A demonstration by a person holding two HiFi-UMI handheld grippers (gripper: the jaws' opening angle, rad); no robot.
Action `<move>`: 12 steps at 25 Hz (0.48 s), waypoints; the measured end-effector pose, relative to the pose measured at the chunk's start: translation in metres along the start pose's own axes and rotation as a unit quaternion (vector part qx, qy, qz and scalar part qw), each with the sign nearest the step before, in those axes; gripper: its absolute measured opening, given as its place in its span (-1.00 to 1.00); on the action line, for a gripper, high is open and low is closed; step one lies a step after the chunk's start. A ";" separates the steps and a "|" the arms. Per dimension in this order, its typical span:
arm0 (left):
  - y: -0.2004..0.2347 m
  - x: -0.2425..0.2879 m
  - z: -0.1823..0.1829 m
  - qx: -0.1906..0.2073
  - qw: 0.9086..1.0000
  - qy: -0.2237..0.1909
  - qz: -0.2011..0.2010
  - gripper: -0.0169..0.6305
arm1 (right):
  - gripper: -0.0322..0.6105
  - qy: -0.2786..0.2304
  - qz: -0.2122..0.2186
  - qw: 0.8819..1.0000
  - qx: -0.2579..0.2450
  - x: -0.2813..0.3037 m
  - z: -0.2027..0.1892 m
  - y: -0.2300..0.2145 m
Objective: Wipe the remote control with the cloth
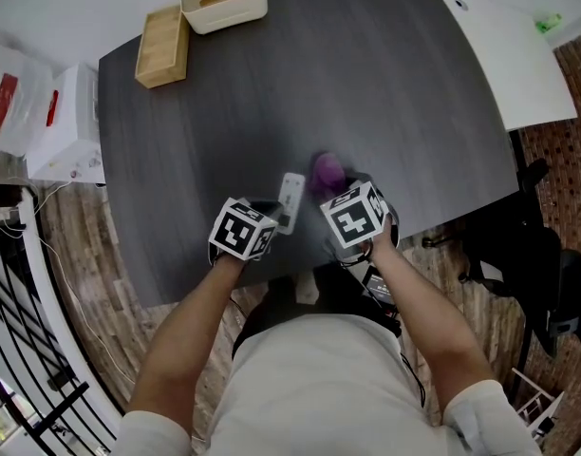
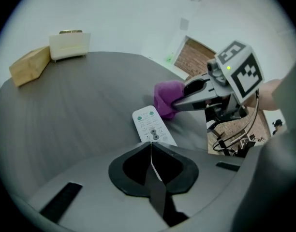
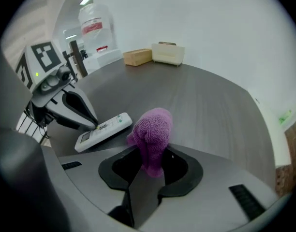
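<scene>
While right tongs clamp purple cloth, left tongs closed, tips at remote.

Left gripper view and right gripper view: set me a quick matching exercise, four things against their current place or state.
Things:
1 cloth
2 remote control
3 left gripper
4 wooden block

States:
A jaws together
B at the table's far edge
C pinched in the right gripper's jaws
D white, lying on the table

Pairs: 1-C, 2-D, 3-A, 4-B
</scene>
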State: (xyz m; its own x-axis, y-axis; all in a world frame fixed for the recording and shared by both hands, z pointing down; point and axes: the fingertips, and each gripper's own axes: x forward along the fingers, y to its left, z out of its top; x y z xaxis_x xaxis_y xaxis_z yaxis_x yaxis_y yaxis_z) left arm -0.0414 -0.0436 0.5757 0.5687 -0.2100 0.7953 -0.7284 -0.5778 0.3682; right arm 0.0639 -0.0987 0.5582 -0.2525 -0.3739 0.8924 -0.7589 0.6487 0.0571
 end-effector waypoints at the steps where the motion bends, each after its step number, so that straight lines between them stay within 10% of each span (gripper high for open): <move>1: -0.001 0.001 -0.001 -0.009 1.000 0.000 0.000 -0.92 | -0.55 0.000 -0.004 1.000 -0.020 0.002 0.002 0.007; 12: -0.012 0.010 0.006 -0.064 0.997 -0.025 0.026 -0.92 | -0.55 -0.009 0.002 0.990 -0.137 -0.007 -0.007 0.061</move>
State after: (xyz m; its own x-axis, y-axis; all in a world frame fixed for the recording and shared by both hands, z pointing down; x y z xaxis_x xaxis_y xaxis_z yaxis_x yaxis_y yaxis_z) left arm -0.0251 -0.0433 0.5762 0.5453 -0.2773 0.7910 -0.7980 -0.4605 0.3887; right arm 0.0235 -0.0515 0.5583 -0.2684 -0.3808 0.8848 -0.5665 0.8053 0.1748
